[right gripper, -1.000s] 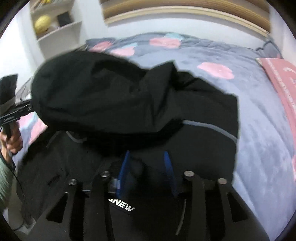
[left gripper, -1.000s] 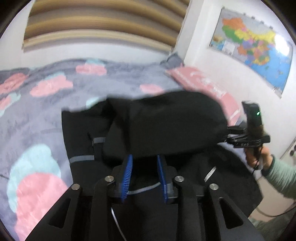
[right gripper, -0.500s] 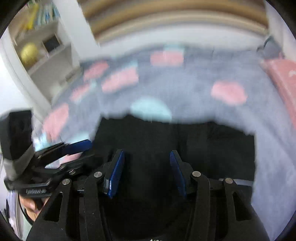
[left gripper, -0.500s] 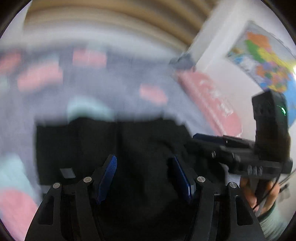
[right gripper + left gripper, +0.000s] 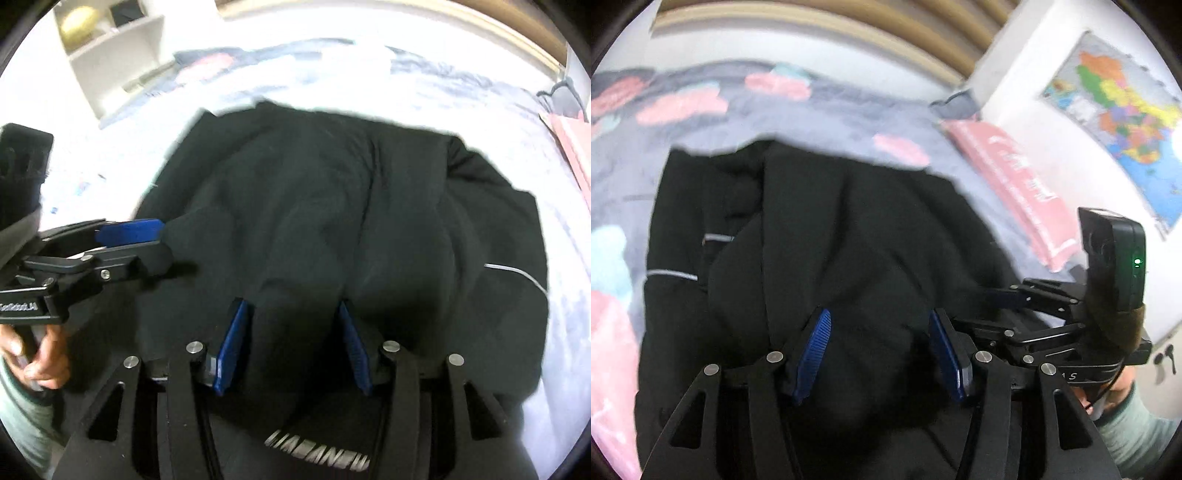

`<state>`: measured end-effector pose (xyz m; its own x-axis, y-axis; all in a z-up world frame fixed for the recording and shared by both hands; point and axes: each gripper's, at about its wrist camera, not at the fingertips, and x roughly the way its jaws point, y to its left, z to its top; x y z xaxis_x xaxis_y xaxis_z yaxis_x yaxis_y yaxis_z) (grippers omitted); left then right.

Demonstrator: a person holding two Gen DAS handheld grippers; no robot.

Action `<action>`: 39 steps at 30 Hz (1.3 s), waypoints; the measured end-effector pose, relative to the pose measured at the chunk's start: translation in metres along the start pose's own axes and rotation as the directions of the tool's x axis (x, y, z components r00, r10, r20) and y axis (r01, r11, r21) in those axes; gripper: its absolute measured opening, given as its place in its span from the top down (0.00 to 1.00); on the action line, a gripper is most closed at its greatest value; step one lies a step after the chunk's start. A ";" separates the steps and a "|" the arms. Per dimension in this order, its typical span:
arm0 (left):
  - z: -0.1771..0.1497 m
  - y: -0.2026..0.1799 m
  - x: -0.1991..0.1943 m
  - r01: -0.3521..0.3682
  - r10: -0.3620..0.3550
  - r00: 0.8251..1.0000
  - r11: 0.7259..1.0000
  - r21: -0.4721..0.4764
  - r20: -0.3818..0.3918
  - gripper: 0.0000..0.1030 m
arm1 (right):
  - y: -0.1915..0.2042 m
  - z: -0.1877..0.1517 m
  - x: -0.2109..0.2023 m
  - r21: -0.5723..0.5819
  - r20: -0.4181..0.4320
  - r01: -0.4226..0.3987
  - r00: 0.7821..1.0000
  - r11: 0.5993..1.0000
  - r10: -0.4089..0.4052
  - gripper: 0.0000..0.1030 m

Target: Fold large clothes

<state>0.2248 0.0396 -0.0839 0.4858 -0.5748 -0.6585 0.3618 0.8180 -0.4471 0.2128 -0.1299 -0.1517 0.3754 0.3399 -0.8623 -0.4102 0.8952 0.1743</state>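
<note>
Jacket (image 5: 871, 236) edge seemingly between open tongs (image 5: 879, 350)

A bed (image 5: 820, 107) covered by a grey blanket with pink and teal patches carries everything. A black garment (image 5: 849, 229) lies spread on it. A pink pillow (image 5: 1015, 177) rests beside the wall.

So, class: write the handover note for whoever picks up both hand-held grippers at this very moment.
Left hand-held gripper: open, nothing held, over the near edge of the black jacket.
Right hand-held gripper: open, nothing held, also over the jacket's near edge.
Jacket lies on the bed, one layer folded over, lumpy.
Done: first fold laid down and let go.
Left: smooth it, fold further.
</note>
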 end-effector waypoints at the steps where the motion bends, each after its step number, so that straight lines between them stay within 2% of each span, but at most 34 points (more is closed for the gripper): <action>1: -0.002 -0.002 -0.007 0.009 -0.009 1.000 1.000 0.004 0.015 0.45 | 0.002 -0.003 -0.011 -0.004 0.028 -0.011 1.000 1.000 0.012 0.48; 3: -0.008 -0.007 -0.017 -0.007 0.008 0.999 1.000 -0.010 0.053 0.44 | 0.015 -0.005 -0.032 -0.028 0.087 -0.020 0.996 0.999 0.022 0.46; 5: -0.014 0.002 -0.009 -0.047 0.050 0.997 0.998 -0.049 0.054 0.44 | 0.024 -0.013 -0.032 -0.042 0.083 0.008 0.997 0.999 -0.004 0.46; 7: -0.024 0.026 0.023 -0.070 0.066 0.997 0.987 -0.145 -0.033 0.44 | 0.018 -0.022 -0.006 -0.033 0.017 0.024 1.000 0.999 -0.023 0.47; 8: -0.032 0.038 0.039 -0.051 0.038 0.997 0.980 -0.195 -0.069 0.45 | 0.012 -0.028 0.011 -0.008 -0.019 0.020 1.000 1.000 -0.020 0.47; 9: -0.040 0.048 0.049 -0.024 0.008 0.998 0.974 -0.226 -0.069 0.45 | 0.003 -0.036 0.024 0.015 -0.031 0.008 1.000 1.000 -0.007 0.47; 13: -0.060 0.054 0.046 0.058 -0.044 0.996 0.980 -0.190 0.081 0.44 | 0.002 -0.059 0.029 -0.018 0.125 -0.002 0.992 1.000 0.005 0.43; 14: -0.063 0.054 0.047 0.065 -0.048 0.995 0.979 -0.191 0.093 0.44 | 0.002 -0.061 0.028 -0.013 0.147 -0.009 0.989 1.000 0.010 0.42; 19: -0.061 0.045 0.053 0.032 -0.020 0.998 0.983 -0.180 0.067 0.45 | 0.001 -0.065 0.027 -0.009 0.152 -0.011 0.988 1.000 0.013 0.42; 22: -0.055 0.032 0.048 0.011 -0.004 0.999 0.982 -0.190 0.033 0.44 | 0.001 -0.067 0.021 0.021 0.116 -0.006 0.993 1.000 0.004 0.42; 25: -0.065 0.019 0.021 0.016 -0.013 1.000 0.982 -0.188 0.018 0.44 | -0.006 -0.082 0.003 0.080 0.089 -0.069 0.994 0.994 0.062 0.39; 26: -0.071 0.013 0.011 0.006 -0.004 1.000 0.984 -0.180 0.013 0.43 | -0.007 -0.089 -0.001 0.090 0.088 -0.099 0.992 0.991 0.091 0.29; 27: -0.080 0.009 -0.004 -0.008 0.010 1.000 0.986 -0.168 0.013 0.42 | -0.010 -0.099 -0.007 0.106 0.088 -0.138 0.988 0.985 0.129 0.25; 29: -0.093 0.002 -0.027 -0.043 0.046 0.999 0.988 -0.149 0.023 0.40 | -0.015 -0.115 -0.017 0.137 0.090 -0.154 0.986 0.979 0.142 0.24; 32: -0.110 0.005 -0.065 -0.081 0.089 0.995 0.983 -0.163 0.046 0.39 | -0.021 -0.134 -0.042 0.162 0.127 -0.150 0.983 0.975 0.130 0.23; 35: -0.130 0.017 -0.100 -0.133 0.150 0.986 0.971 -0.201 0.071 0.38 | -0.030 -0.147 -0.067 0.182 0.146 -0.103 0.986 0.978 0.077 0.23; 37: -0.145 0.029 -0.121 -0.219 0.239 0.969 0.949 -0.226 0.065 0.38 | -0.036 -0.154 -0.084 0.194 0.159 -0.067 0.987 0.979 0.036 0.23; 39: -0.153 0.041 -0.137 -0.263 0.286 0.956 0.933 -0.245 0.061 0.38 | -0.044 -0.163 -0.102 0.200 0.172 -0.019 0.985 0.980 -0.016 0.23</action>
<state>0.0515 0.1550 -0.1047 0.6164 -0.3170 -0.7208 0.0148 0.9199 -0.3919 0.0570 -0.2507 -0.1489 0.5195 0.3705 -0.7700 -0.2429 0.9280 0.2826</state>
